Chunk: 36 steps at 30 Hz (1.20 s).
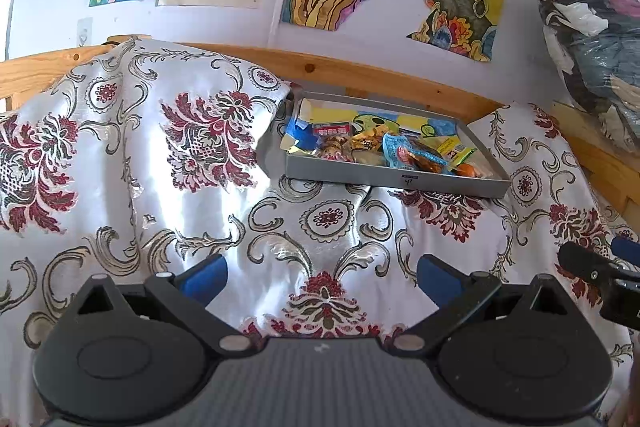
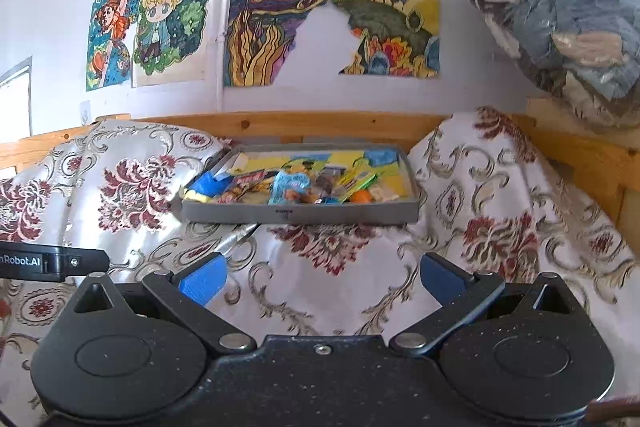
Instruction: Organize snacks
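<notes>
A shallow grey tray (image 1: 400, 182) (image 2: 300, 215) lies on the patterned cloth near the wooden rail, holding several wrapped snacks: a light blue packet (image 1: 394, 151) (image 2: 290, 183), a green and yellow packet (image 1: 460, 154) (image 2: 356, 181), an orange piece (image 1: 466, 169) (image 2: 361, 196) and a red-labelled packet (image 1: 332, 128). My left gripper (image 1: 322, 277) is open and empty, well short of the tray. My right gripper (image 2: 322, 277) is likewise open with nothing between its blue fingers (image 2: 204, 281). Each gripper's tip shows at the edge of the other's view.
White cloth with red floral pattern (image 1: 160, 167) (image 2: 500, 227) covers the surface, bulging high at left. A wooden rail (image 1: 360, 71) (image 2: 340, 125) runs behind the tray. A clear bag of clothes (image 1: 592, 27) (image 2: 560, 7) sits at right. Drawings hang on the wall.
</notes>
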Each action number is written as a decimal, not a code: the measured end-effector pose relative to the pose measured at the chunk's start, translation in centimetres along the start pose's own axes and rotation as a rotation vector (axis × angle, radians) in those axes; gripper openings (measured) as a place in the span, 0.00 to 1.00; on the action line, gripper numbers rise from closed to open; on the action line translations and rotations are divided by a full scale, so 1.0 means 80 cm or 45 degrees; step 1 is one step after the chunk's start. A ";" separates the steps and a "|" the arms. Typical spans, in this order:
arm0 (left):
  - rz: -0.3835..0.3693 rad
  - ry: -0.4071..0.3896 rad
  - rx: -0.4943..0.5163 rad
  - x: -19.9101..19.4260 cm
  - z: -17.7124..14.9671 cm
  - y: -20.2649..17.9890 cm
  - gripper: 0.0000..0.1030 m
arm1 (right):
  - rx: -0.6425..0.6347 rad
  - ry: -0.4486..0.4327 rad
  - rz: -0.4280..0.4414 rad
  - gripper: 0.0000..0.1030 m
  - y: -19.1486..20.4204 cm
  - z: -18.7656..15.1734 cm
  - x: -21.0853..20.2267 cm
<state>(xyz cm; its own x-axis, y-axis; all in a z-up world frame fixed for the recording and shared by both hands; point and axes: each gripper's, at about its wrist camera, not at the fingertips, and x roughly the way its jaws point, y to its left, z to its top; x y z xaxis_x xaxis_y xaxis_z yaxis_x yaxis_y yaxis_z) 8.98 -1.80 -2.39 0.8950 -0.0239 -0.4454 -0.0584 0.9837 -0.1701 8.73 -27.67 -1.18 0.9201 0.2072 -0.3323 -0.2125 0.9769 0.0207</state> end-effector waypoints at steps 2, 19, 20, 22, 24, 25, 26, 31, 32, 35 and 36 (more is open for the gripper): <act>0.034 0.027 0.018 -0.001 -0.001 0.000 1.00 | 0.035 0.032 0.039 0.99 0.001 -0.002 0.000; 0.073 0.044 0.095 -0.006 -0.010 -0.004 0.99 | 0.099 0.105 0.028 0.99 -0.002 -0.012 0.006; 0.076 0.047 0.094 -0.005 -0.011 -0.003 0.99 | 0.103 0.109 0.026 0.99 -0.003 -0.012 0.007; 0.081 0.051 0.089 -0.005 -0.011 -0.002 1.00 | 0.103 0.115 0.025 0.99 -0.004 -0.013 0.008; 0.086 0.053 0.088 -0.005 -0.012 -0.001 1.00 | 0.097 0.118 0.029 0.99 -0.003 -0.014 0.009; 0.086 0.052 0.088 -0.005 -0.012 -0.001 0.99 | 0.093 0.120 0.028 0.99 -0.002 -0.014 0.009; 0.087 0.049 0.087 -0.006 -0.012 0.000 0.99 | 0.087 0.121 0.028 0.99 -0.002 -0.013 0.010; 0.087 0.047 0.086 -0.007 -0.012 0.001 0.99 | 0.079 0.128 0.034 0.99 0.000 -0.013 0.011; 0.087 0.046 0.087 -0.007 -0.012 0.001 0.99 | 0.078 0.131 0.036 0.99 0.000 -0.014 0.011; 0.087 0.045 0.095 -0.007 -0.013 0.000 0.99 | 0.074 0.137 0.040 0.99 0.000 -0.014 0.012; 0.087 0.043 0.100 -0.007 -0.013 0.000 0.99 | 0.074 0.139 0.042 0.99 0.000 -0.014 0.012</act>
<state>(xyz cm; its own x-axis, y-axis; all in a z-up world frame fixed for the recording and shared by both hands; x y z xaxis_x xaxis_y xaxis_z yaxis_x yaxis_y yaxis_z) 8.02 -1.96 -3.04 0.8747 0.0390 -0.4830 -0.0829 0.9941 -0.0699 9.22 -27.50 -2.57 0.8712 0.2353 -0.4309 -0.2196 0.9717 0.0866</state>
